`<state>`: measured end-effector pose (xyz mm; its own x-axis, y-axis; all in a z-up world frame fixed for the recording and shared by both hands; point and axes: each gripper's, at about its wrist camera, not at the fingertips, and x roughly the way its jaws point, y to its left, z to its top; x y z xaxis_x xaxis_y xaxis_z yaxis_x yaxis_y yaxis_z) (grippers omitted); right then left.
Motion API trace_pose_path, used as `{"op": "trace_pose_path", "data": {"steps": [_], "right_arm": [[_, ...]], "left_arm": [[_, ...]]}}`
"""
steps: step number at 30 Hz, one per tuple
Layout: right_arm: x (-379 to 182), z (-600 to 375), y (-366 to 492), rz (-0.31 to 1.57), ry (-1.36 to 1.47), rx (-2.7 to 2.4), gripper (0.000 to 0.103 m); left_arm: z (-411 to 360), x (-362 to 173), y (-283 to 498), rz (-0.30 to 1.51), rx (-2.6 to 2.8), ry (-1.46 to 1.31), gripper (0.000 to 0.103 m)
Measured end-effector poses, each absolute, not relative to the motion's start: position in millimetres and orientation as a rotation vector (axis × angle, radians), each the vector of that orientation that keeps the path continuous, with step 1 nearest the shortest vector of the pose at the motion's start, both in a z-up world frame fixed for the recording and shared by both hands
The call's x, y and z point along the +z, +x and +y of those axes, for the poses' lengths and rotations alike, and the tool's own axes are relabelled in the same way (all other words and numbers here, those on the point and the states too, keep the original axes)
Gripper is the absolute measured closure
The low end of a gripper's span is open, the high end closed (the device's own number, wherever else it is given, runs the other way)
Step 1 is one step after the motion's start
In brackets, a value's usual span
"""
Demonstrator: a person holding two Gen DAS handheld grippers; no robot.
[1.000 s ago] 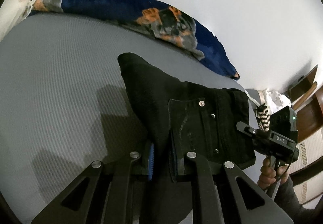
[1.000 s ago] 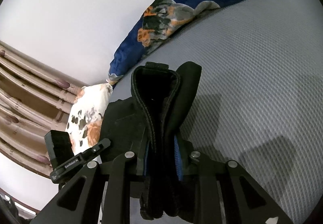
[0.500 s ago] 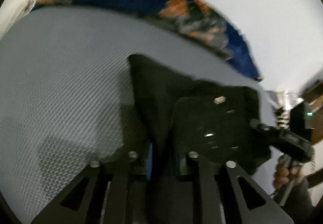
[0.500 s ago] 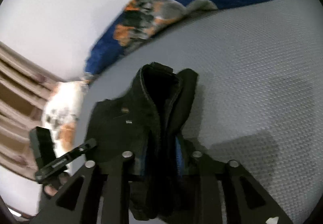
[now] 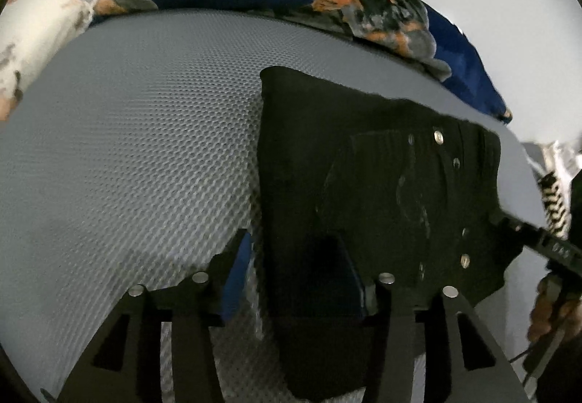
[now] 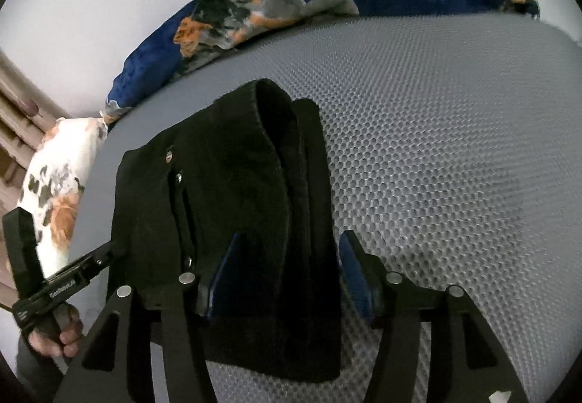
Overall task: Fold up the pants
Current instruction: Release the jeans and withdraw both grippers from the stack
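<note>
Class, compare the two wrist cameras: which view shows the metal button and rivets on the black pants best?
The left wrist view: the button and rivets on the black pants face the camera. The right wrist view sees the pants mostly edge-on, with a few studs visible at the left, foreshortened.

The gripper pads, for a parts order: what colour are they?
Blue pads, clearest in the right wrist view.
</note>
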<state>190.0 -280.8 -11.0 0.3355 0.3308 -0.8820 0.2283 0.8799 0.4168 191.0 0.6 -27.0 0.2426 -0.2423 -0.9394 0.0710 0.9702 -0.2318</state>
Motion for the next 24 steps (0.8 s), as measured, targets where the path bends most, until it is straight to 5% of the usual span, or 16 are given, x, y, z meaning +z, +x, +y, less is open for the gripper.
{"op": "trace_pose_path", "data": {"steps": [24], "right_arm": [[72,-215,89,1.091,0.318,-0.015,0.024]], "left_arm": [[-9,42,79,1.189,-0.096,0.014,0.041]]}}
